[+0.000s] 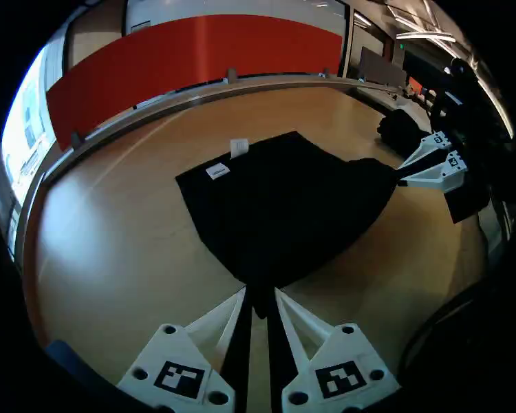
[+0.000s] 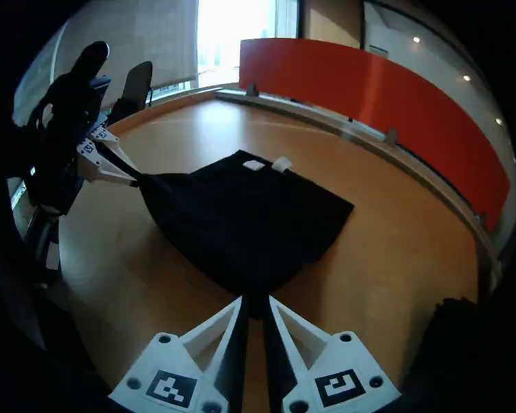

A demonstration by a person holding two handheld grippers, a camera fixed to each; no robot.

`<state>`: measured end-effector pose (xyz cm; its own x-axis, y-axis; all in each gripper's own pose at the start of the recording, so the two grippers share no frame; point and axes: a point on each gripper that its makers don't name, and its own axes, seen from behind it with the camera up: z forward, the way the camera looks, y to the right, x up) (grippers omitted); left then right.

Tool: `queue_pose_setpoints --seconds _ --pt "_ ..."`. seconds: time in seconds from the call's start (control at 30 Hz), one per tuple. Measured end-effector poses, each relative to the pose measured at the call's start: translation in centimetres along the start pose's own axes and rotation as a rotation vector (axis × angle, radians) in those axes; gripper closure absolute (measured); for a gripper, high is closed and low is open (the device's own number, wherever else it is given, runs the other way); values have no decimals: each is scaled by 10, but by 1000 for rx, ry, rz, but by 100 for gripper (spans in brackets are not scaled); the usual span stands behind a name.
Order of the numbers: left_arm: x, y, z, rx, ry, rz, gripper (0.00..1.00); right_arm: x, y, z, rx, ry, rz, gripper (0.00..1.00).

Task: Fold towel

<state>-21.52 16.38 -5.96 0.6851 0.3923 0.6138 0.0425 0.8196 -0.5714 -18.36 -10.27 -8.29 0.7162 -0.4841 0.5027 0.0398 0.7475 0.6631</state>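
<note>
There is one black towel (image 1: 285,206), and it lies in the middle of the tabletop (image 1: 120,227). There are two claws. The left claw (image 1: 260,294) is nearly closed. It pinches one near corner of the towel between both fingers. The right claw (image 1: 400,176) pinches the other near corner the same way. Each held corner is pulled out to a point, and the far part of the towel lies flat.

There are two small white tags on the towel. One tag (image 1: 239,147) sits at the towel's far edge, and the other tag (image 1: 217,171) is just beside it. One long red board (image 1: 189,62) stands along the far edge of the tabletop.

The left gripper view shows one dark heap (image 1: 399,131) by the tabletop's edge, behind the right claw. I cannot tell what it is. The right gripper view shows one black chair back (image 2: 137,82) next to a bright window (image 2: 237,34). It stands past the tabletop's corner, behind the left claw (image 2: 135,180).
</note>
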Motion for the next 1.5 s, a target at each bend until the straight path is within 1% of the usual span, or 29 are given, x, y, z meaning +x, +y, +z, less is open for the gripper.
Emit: queue_pose_setpoints --seconds 0.27,0.47,0.77,0.97,1.17,1.5 --pt "19 3 -24 10 33 -18 87 24 2 -23 -13 45 4 87" --pt "32 5 -43 10 65 -35 87 33 -2 -39 -2 60 17 87" --pt "40 9 -63 8 86 -60 87 43 -9 -59 4 73 5 87" --pt "40 15 -72 -5 81 -86 87 50 -13 -70 4 81 5 87" --pt "41 21 -78 -13 83 -89 87 52 -16 -80 0 83 -2 87" --pt "39 26 -88 -30 82 -108 87 51 -20 -87 6 77 2 87"
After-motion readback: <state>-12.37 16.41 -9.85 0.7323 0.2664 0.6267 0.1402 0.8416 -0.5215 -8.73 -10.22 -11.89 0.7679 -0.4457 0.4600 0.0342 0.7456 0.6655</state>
